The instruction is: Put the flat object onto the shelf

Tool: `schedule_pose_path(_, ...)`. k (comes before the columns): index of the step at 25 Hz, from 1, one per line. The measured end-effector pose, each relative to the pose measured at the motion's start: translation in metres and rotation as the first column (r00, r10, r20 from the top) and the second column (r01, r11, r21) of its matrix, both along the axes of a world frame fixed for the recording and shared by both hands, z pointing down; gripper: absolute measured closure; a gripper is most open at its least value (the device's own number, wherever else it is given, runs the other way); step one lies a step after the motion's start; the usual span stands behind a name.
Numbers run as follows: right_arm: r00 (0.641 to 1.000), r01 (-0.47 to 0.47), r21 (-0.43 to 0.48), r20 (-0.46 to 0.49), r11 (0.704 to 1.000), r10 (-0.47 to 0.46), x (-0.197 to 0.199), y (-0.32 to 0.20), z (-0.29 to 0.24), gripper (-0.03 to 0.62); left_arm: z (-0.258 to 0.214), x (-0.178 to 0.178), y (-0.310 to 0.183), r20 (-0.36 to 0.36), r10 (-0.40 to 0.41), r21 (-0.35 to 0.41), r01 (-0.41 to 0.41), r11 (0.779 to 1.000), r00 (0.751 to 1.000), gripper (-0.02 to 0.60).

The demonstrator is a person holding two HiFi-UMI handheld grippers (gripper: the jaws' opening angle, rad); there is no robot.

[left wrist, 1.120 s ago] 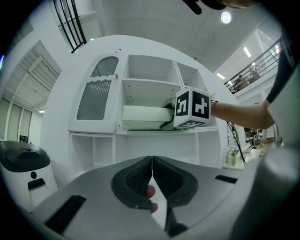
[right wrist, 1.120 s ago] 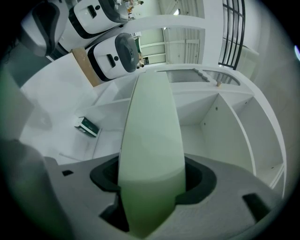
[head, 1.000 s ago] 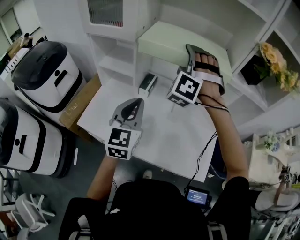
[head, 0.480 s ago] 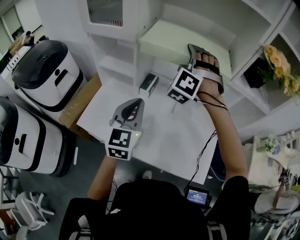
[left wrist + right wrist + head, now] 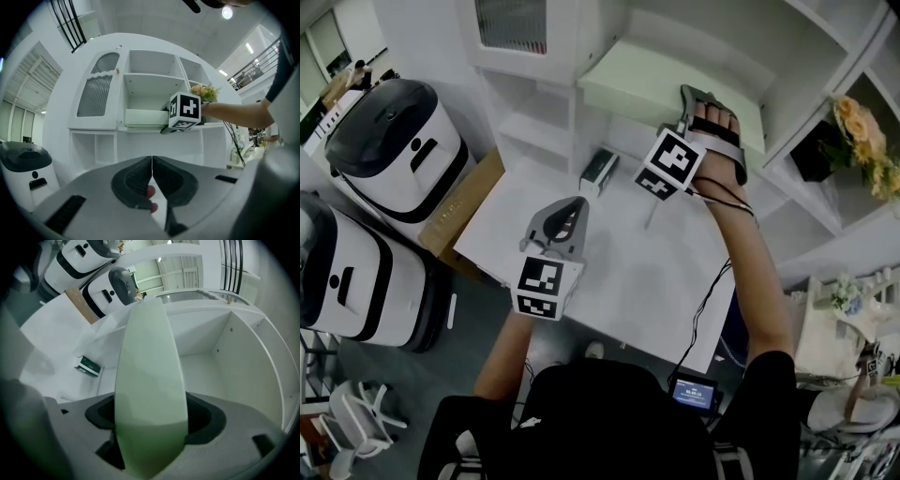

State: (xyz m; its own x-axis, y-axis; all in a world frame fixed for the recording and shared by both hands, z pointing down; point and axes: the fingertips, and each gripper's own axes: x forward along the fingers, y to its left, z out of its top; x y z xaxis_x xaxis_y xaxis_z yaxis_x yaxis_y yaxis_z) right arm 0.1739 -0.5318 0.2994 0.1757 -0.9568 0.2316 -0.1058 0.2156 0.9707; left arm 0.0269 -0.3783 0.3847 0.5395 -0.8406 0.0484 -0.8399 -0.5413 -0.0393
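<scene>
The flat object (image 5: 661, 84) is a pale green slab lying on the white shelf (image 5: 211, 371) of the cabinet behind the table. My right gripper (image 5: 688, 101) reaches over its near right end. In the right gripper view the slab (image 5: 149, 380) runs away between the jaws, which have just been opening; a dark gap shows beside it at the lower left, so the pads no longer clamp it. My left gripper (image 5: 572, 208) hovers level above the white table (image 5: 619, 281), shut with nothing in it (image 5: 152, 169). From there I see the right gripper's marker cube (image 5: 185, 110) at the slab (image 5: 143, 117).
A small dark green and white box (image 5: 598, 167) lies on the table under the shelf. Two white and black machines (image 5: 394, 141) and a cardboard sheet (image 5: 461, 202) stand to the left. Flowers (image 5: 862, 127) sit in a shelf bay at the right.
The right hand and its cube have shifted a little toward the shelf and to the right. The left gripper has stayed put.
</scene>
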Motion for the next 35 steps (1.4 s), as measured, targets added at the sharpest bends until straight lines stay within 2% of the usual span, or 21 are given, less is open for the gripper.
schedule_pose_path(19, 1.0, -0.011, -0.037, 0.01, 0.999, 0.012, 0.004, -0.031, 0.005, 0.209, 0.004, 0.004, -0.019, 0.011, -0.007, -0.005, 0.007, 1.0, 1.0, 0.575)
schedule_pose_path(35, 0.999, -0.044, -0.041, -0.029, 0.998, 0.043, 0.0, -0.043, 0.009, 0.195, 0.009, 0.007, -0.026, 0.003, -0.004, -0.021, 0.004, 1.0, 1.0, 0.575)
